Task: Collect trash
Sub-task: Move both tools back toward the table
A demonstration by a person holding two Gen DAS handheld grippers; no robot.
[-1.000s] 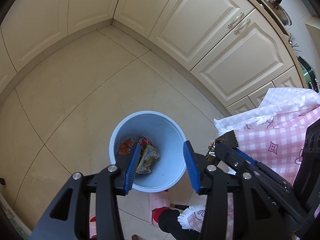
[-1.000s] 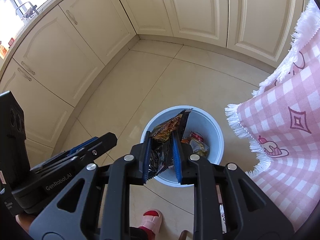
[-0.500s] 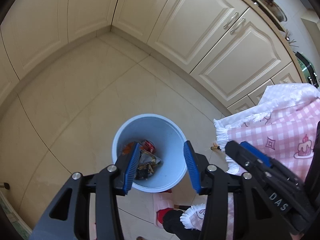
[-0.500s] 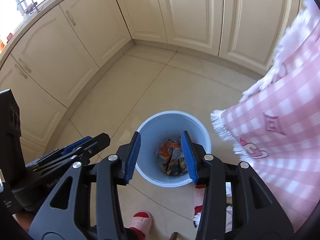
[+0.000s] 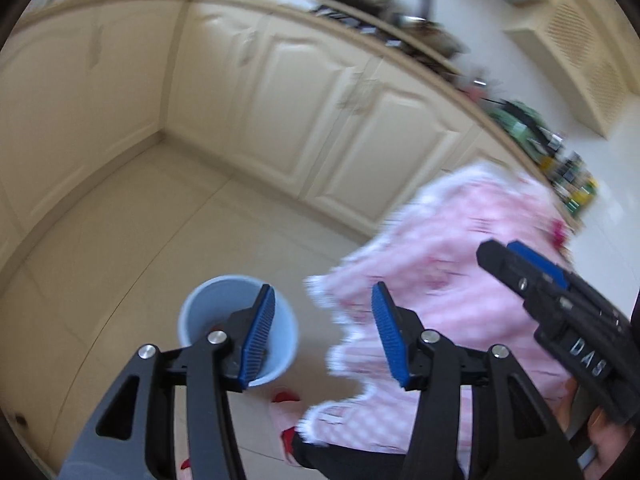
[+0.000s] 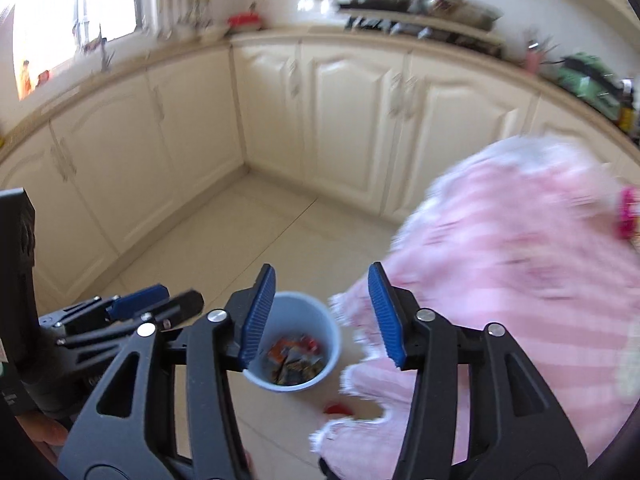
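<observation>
A light blue bin [image 6: 326,328] stands on the tiled floor with several crumpled snack wrappers [image 6: 296,356] inside. It also shows in the left wrist view [image 5: 208,312], partly behind my left finger. My left gripper [image 5: 324,336] is open and empty, raised above and right of the bin. My right gripper [image 6: 322,316] is open and empty, high above the bin. The right gripper's body [image 5: 560,304] shows at the right of the left wrist view. The left gripper's body [image 6: 120,320] shows at the left of the right wrist view.
A table with a pink checked cloth [image 6: 520,264] and white fringe stands right of the bin; it also shows in the left wrist view [image 5: 452,264]. Cream cabinets [image 6: 352,120] line the corner, with a cluttered counter above. A pink and red slipper [image 5: 284,412] is on the floor by the bin.
The right gripper opened and dropped its dark wrapper into the bin. Both grippers then tilted up and pulled back, so the bin looks smaller and the counter came into view.
</observation>
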